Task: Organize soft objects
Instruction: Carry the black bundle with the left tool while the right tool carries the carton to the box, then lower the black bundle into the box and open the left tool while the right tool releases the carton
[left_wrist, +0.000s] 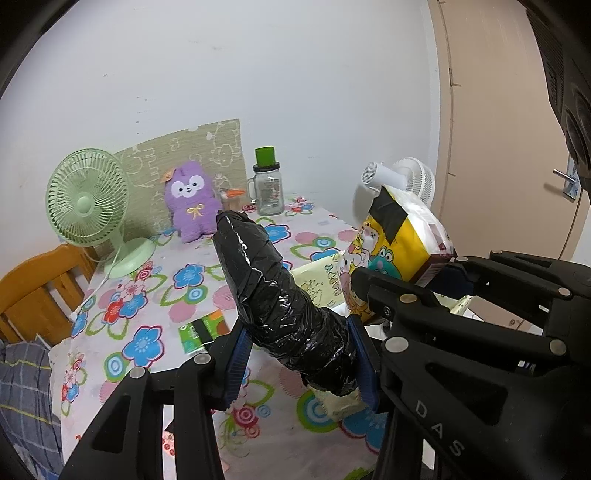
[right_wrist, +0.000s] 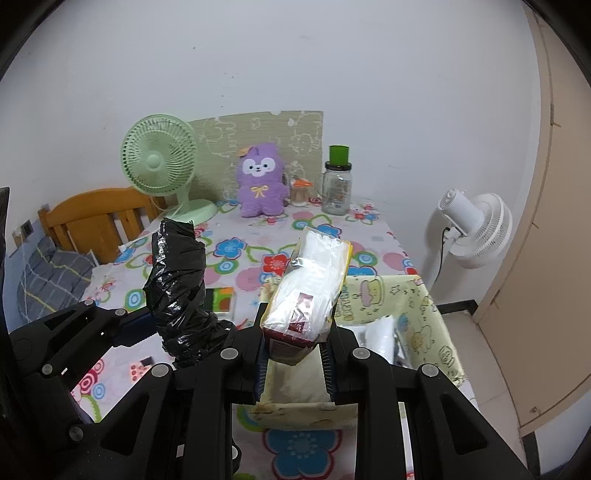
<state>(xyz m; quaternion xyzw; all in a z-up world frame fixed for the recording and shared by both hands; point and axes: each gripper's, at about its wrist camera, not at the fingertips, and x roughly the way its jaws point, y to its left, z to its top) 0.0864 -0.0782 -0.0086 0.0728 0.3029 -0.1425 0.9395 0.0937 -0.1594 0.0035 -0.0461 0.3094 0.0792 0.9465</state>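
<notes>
Above the floral table (right_wrist: 373, 236), our left gripper (left_wrist: 301, 354) pinched the crinkly black bundle (left_wrist: 266, 280) near its base; our right gripper (right_wrist: 295, 360) squeezed the light, slippery tissue pack (right_wrist: 310, 284) at its end.

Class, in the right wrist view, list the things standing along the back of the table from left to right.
green fan → purple plush toy → small orange-lidded jar → glass jar with green cap

A green fan (right_wrist: 159, 159) stood left of the glass jar (right_wrist: 337, 189) on the worktop (right_wrist: 255, 240). A white fan (right_wrist: 476, 225) stood right of the jar, off the worktop, near a door (right_wrist: 554, 184).
</notes>
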